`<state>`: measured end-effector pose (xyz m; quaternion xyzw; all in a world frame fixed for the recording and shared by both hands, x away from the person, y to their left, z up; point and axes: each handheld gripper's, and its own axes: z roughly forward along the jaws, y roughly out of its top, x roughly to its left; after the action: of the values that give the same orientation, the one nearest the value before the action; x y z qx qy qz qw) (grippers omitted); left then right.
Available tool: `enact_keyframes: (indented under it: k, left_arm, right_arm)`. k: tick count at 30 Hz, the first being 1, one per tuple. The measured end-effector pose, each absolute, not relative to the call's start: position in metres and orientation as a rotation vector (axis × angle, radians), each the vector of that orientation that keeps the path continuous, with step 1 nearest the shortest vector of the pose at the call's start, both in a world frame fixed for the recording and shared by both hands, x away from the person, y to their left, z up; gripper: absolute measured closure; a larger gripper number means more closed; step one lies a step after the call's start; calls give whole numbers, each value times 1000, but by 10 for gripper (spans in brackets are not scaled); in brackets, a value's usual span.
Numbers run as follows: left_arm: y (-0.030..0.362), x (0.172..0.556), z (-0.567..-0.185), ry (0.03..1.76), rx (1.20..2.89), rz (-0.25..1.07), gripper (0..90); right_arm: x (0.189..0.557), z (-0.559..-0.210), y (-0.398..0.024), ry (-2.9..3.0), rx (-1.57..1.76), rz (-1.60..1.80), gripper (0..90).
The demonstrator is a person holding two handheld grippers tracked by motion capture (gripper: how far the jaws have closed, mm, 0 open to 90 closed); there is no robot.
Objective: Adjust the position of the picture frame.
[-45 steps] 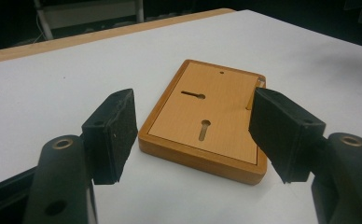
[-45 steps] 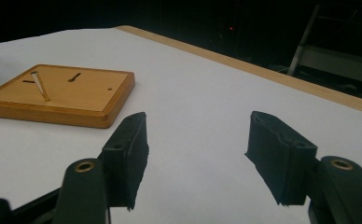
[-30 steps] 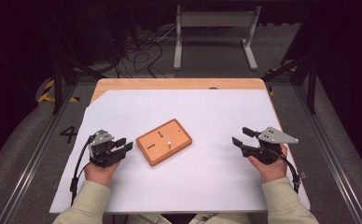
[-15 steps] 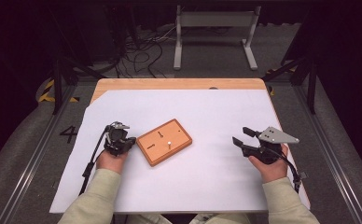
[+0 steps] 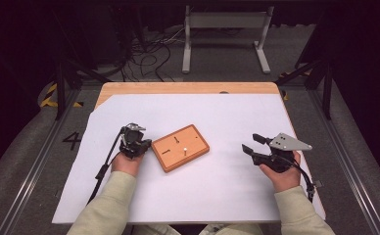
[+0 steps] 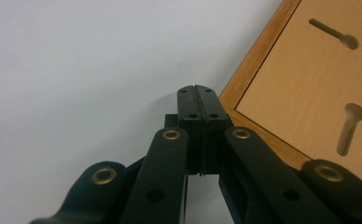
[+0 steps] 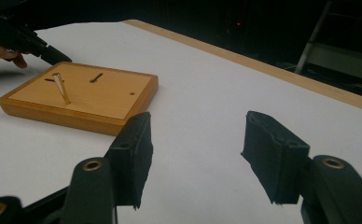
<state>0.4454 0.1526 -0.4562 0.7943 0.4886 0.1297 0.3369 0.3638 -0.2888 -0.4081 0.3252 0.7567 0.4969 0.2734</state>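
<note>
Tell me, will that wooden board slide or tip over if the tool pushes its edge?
The wooden board looks flat and low, so it would probably slide, not tip. The white table cover looks smooth, so it may skid easily. The metal pin standing in it might wobble.

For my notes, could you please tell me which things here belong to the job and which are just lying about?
Job:
wooden board
peg
left hand-held gripper, shut beside the board

Lying about:
cables
metal stand

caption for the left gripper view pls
Shut left claw on the white sheet beside the wooden board's corner.
</note>
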Motion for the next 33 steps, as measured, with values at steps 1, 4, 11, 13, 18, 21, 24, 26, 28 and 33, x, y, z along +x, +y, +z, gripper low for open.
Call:
enact_keyframes:
  k: [1,4,11,13,18,21,24,26,28,33]
  left_arm:
    - [148,447,-455,1270,2084,333,897]
    - [136,449,-456,1241,2090,332,897]
    - [104,455,-456,1198,2095,301,897]
    - [102,455,-456,1195,2095,300,897]
    - [97,455,-455,1191,2096,325,857]
    - [105,452,-452,1182,2062,308,802]
    - [106,444,-446,1148,2066,329,789]
    - [107,442,-444,1133,2069,334,778]
    - [109,433,-438,1088,2075,346,767]
    - [115,420,-429,1040,2050,330,741]
  right_arm:
    - [364,-408,-288,2038,871,1339,425]
    - [365,-409,-286,2055,872,1341,433]
    - [369,-405,-276,2098,851,1336,521]
    - [371,-403,-274,2112,847,1332,539]
    - [391,-396,-255,2186,847,1280,643]
    - [412,-393,-239,2257,867,1220,650]
    - [435,-392,-226,2305,902,1202,656]
    - [448,-394,-219,2328,919,1186,677]
    - [459,-396,-211,2343,912,1154,695]
    - [486,-405,-194,2411,930,1042,697]
